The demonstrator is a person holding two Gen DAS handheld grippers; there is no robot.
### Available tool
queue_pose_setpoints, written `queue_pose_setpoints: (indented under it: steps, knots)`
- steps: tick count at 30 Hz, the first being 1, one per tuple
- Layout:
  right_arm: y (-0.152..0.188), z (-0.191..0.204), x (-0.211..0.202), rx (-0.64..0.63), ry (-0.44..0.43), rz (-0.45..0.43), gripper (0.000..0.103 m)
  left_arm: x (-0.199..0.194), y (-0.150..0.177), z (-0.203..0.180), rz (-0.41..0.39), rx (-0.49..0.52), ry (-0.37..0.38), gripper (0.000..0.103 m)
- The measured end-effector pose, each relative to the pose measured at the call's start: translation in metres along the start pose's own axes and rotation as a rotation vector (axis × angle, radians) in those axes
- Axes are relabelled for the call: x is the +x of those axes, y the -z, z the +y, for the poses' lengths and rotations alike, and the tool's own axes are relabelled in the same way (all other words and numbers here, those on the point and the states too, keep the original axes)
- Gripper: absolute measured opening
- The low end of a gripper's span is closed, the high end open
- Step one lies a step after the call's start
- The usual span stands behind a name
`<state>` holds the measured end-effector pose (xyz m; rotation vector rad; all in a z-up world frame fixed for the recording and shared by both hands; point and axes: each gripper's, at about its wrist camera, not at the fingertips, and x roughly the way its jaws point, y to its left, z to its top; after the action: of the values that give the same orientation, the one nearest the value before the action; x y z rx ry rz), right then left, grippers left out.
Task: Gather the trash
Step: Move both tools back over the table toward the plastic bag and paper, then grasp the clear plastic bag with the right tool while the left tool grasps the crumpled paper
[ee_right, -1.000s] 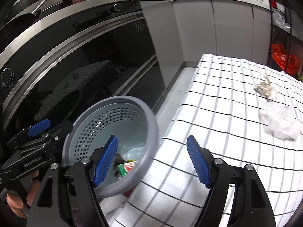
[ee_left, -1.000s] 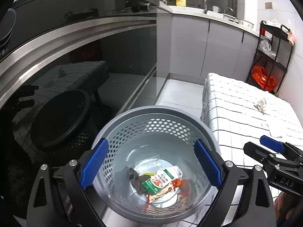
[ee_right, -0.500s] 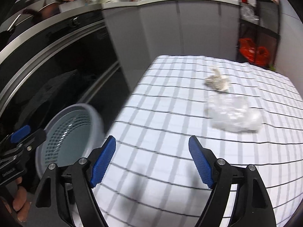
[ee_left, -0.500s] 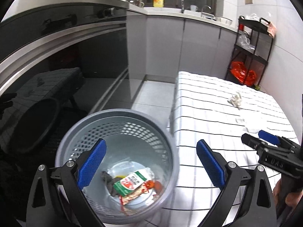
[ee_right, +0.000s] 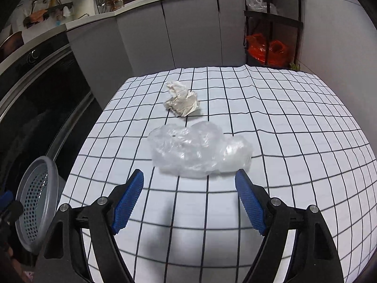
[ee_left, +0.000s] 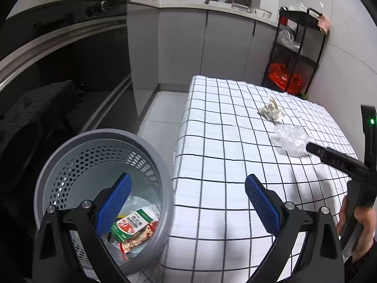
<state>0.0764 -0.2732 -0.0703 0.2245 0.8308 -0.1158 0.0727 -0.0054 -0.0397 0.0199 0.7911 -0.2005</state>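
Note:
A crumpled clear plastic bag point(ee_right: 200, 151) lies on the checked tablecloth point(ee_right: 294, 141), with a crumpled tissue point(ee_right: 181, 100) just beyond it. My right gripper point(ee_right: 188, 202) is open and empty, close in front of the bag. The bag point(ee_left: 291, 139) and tissue point(ee_left: 271, 112) also show in the left wrist view. My left gripper point(ee_left: 188, 205) is open and empty, above the gap between the table edge and a grey perforated bin point(ee_left: 70, 155). The bin holds a green-and-red wrapper point(ee_left: 134, 224) and other scraps. The bin also shows at the right wrist view's left edge point(ee_right: 37, 202).
A dark oven front point(ee_left: 59, 59) and grey cabinets point(ee_left: 212, 42) stand to the left and behind. A black shelf rack point(ee_left: 299, 47) with orange bags point(ee_left: 282, 77) stands at the table's far right corner. Grey floor tiles point(ee_left: 162, 108) run between cabinets and table.
Both grippers have swung right, away from the bin and toward the table. My right gripper has moved closer to the clear plastic bag. Both stay open.

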Motion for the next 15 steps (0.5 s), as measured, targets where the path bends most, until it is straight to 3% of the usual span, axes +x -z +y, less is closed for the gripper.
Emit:
queue_pose_setpoints:
  steps: [7,15]
  knots:
    - [-0.018,-0.010,0.026,0.039,-0.030,0.027,0.077,0.008,0.004,-0.012,0.019,0.016,0.005,0.095]
    - [-0.024,-0.015,0.059,-0.033,0.053,0.069,0.077,0.022,0.009,-0.021,0.061,0.041,-0.005,0.095]
